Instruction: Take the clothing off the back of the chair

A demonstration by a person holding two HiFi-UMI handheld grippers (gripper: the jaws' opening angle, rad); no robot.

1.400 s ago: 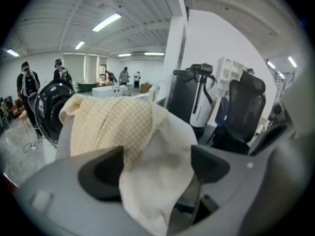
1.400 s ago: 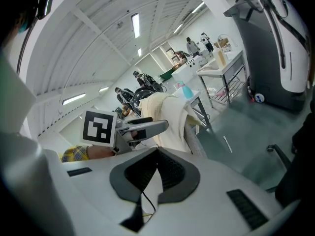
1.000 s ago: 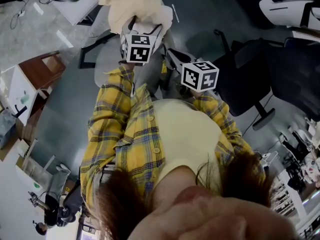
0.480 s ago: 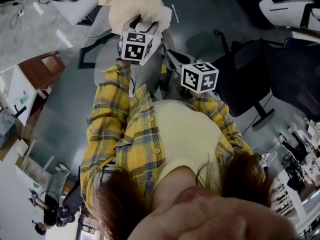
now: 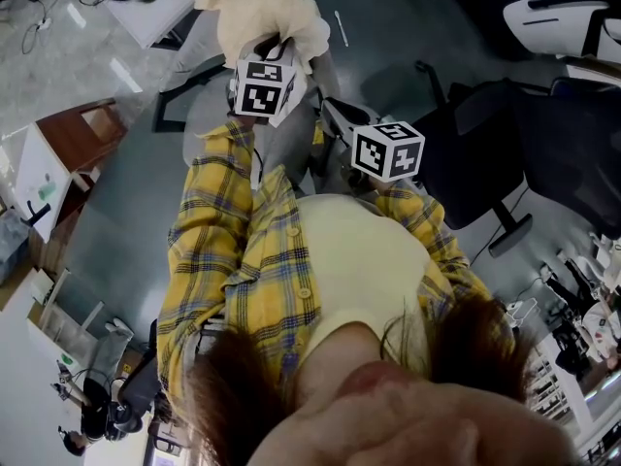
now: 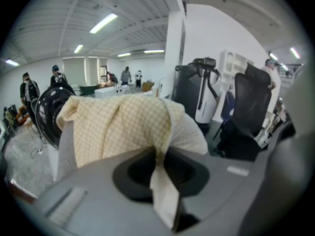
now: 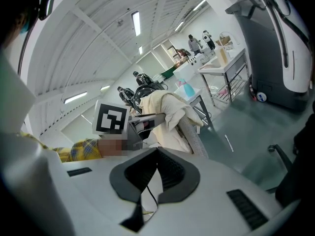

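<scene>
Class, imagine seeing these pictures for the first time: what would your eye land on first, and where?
A pale yellow checked garment draped over a grey chair back, at the top of the head view. The left tool has just been closing its jaws on a fold of it. Below, the person's yellow plaid shirt fills the head view's middle.

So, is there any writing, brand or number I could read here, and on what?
None can be read.
The left marker cube and right marker cube carry only black-and-white square patterns, no letters.
Dark marks on the white cabinet are too small to read.
</scene>
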